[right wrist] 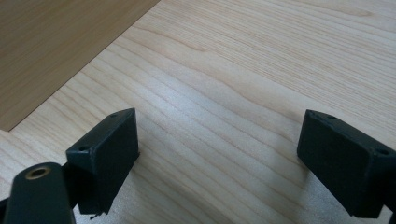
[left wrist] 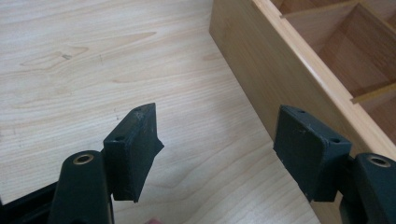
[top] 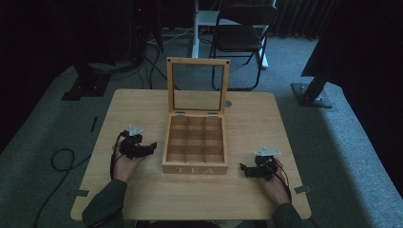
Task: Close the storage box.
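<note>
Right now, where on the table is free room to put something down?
Bare table lies left and right of the tea box, and along the near edge. The left gripper crowds the box's left wall; the right gripper sits near its front corner.

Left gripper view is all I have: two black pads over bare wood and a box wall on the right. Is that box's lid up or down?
Observer: Up. The tea box has its glass-paned lid standing upright at the back.
Operator: Anything in the compartments?
Observer: From the high view they look empty, though it is dim.
Operator: Where is my other tool?
Observer: The right tool sits on the table right of the box, jaws apart with nothing between them.
Operator: And my left tool?
Observer: The left tool is beside the box's left wall, open.
</note>
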